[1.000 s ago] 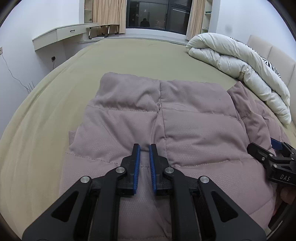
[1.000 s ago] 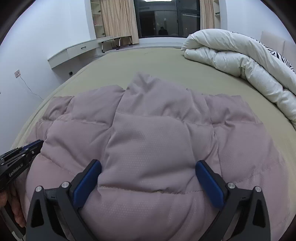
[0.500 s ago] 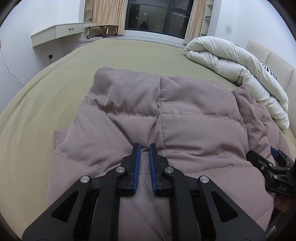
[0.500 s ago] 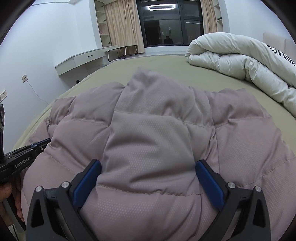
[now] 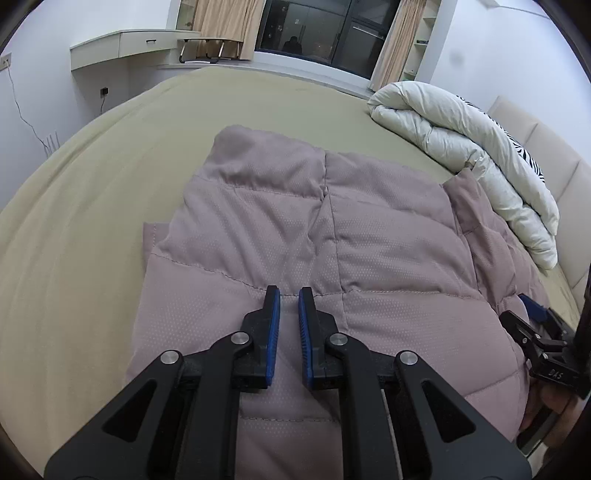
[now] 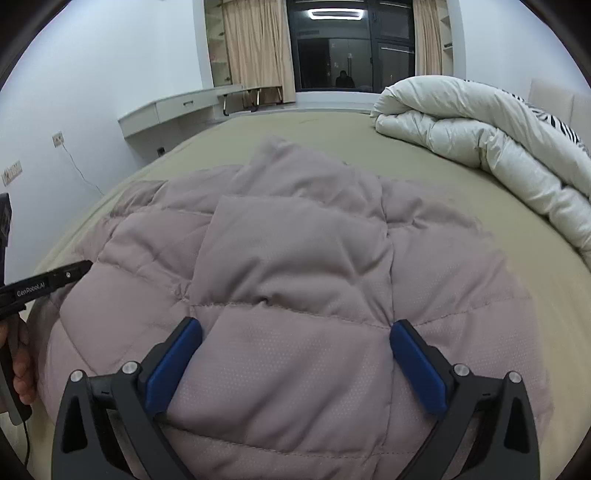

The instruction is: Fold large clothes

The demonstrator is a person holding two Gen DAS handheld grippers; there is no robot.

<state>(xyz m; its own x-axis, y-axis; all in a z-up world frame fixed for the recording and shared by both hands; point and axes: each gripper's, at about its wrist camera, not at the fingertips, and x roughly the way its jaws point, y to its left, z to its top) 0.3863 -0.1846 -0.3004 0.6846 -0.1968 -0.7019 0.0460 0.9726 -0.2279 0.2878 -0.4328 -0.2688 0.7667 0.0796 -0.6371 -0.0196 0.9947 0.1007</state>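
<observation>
A large mauve quilted puffer jacket (image 5: 332, 236) lies spread on the olive bed (image 5: 92, 192); it also shows in the right wrist view (image 6: 295, 258), with a flap folded over its middle. My left gripper (image 5: 289, 295) hovers just over the jacket's near part, its blue pads nearly together with a narrow gap and nothing between them. My right gripper (image 6: 295, 332) is wide open, its jaws straddling the folded middle panel. The right gripper also appears at the right edge of the left wrist view (image 5: 543, 343).
A rolled white duvet (image 5: 472, 155) lies at the bed's far right beside a beige headboard (image 5: 546, 155). A wall desk (image 5: 122, 48) and a dark window (image 5: 317, 33) stand beyond the bed. A wall socket with a cable (image 6: 59, 138) is on the left.
Both grippers have lifted and pulled back a little from the jacket. The right camera now looks more level across the bed. Jaw openings are unchanged.
</observation>
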